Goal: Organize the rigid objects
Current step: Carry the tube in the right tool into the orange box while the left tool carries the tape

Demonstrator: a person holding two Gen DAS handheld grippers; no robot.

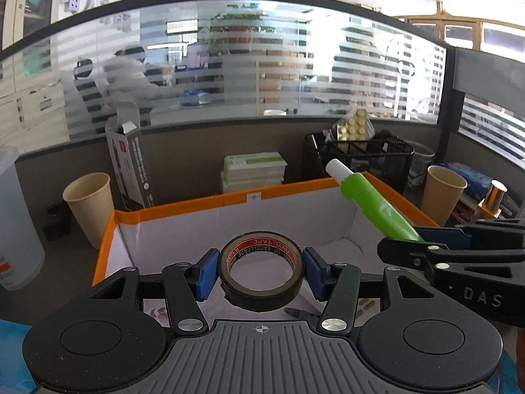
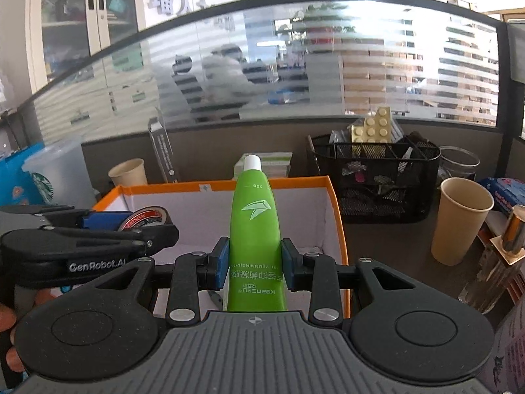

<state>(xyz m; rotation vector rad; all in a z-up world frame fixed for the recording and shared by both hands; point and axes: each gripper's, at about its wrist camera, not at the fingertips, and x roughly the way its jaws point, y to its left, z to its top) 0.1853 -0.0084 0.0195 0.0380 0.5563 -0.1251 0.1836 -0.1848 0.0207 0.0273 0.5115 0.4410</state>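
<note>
Left wrist view: the left gripper (image 1: 261, 274) is clamping a black vinyl tape roll (image 1: 261, 271); the right gripper (image 2: 255, 264) is clamping a green plastic tube (image 2: 255, 229). Both are hanging over the orange-rimmed white box (image 1: 183, 206) below the fingers; side by side, they risk colliding.

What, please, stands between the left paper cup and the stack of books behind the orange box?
An open, upright dark carton stands between the cup and the books, behind the box; the left wrist view shows it.
</note>
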